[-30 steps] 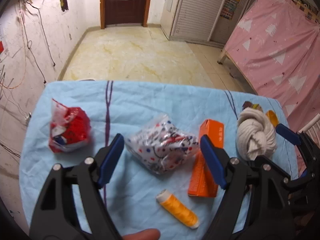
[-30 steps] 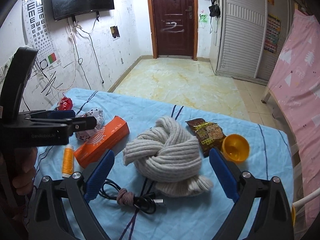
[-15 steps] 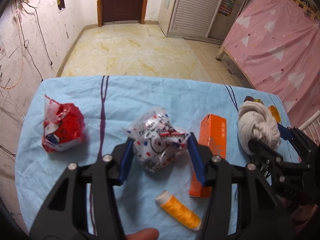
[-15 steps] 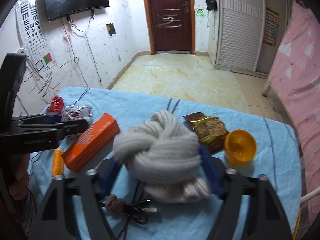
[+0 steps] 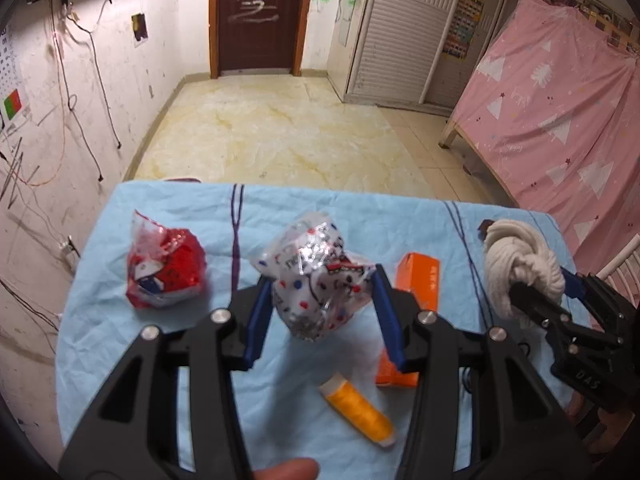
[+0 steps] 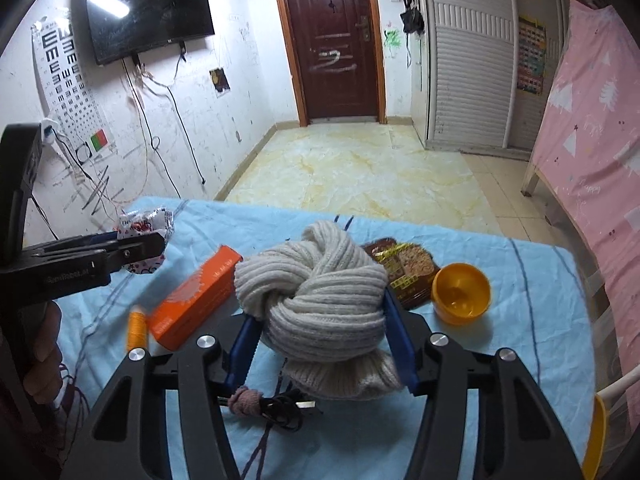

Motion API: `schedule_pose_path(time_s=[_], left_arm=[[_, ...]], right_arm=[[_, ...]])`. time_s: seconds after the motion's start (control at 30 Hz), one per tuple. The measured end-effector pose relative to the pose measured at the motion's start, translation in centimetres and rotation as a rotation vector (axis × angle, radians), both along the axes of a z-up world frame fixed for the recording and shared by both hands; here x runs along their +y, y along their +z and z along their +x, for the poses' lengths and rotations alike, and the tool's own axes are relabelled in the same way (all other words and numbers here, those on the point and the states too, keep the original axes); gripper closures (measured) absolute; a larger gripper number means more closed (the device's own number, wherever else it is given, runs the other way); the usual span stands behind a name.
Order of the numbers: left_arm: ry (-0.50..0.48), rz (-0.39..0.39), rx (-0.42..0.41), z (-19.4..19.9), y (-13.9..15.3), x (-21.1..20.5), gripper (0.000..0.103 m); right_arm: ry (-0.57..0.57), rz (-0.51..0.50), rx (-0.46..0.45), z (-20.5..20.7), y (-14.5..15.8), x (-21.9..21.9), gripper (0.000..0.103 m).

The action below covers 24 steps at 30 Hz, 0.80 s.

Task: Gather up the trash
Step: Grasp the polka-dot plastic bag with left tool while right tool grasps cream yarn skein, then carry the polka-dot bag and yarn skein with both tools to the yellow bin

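While bare blue cloth (image 5: 312, 208) lies behind it to the far edge, the left gripper (image 5: 320, 304) closes tighter on the lumpy spotted wrapper (image 5: 316, 276); the right gripper (image 6: 320, 340) squeezes the knit scarf (image 6: 316, 300).

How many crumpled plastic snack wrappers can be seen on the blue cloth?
3. A red crumpled plastic wrapper lies far left; a clear dotted plastic wrapper sits in the left claw; a brown plastic wrapper lies beside the orange bowl. Others may be hidden.
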<state>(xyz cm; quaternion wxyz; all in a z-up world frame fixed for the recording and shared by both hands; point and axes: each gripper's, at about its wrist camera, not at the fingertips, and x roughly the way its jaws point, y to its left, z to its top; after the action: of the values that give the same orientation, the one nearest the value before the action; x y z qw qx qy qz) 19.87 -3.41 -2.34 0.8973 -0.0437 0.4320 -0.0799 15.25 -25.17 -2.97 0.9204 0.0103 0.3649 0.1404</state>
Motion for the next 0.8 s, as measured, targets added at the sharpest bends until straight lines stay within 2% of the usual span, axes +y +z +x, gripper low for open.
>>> schedule_pose_path(time_s=[0.17, 0.33, 0.57, 0.8], left_arm=[[-0.011, -0.001, -0.043, -1.3, 1.8, -0.6, 0.058], [-0.034, 0.003, -0.08, -2.6, 3.4, -2.1, 0.058], [-0.078, 0.012, -0.102, -3.9, 4.7, -5.3, 0.058], [-0.157, 0.021, -0.122, -5.9, 5.8, -10.5, 0.058]], right_arm=[[-0.045, 0.051, -0.078, -2.0, 2.6, -2.4, 0.051], [-0.084, 0.07, -0.117, -3.5, 4.0, -4.7, 0.051], [-0.142, 0.101, -0.156, -6.1, 4.7, -8.4, 0.051], [-0.213, 0.139, -0.185, -9.0, 4.7, -12.8, 0.051]])
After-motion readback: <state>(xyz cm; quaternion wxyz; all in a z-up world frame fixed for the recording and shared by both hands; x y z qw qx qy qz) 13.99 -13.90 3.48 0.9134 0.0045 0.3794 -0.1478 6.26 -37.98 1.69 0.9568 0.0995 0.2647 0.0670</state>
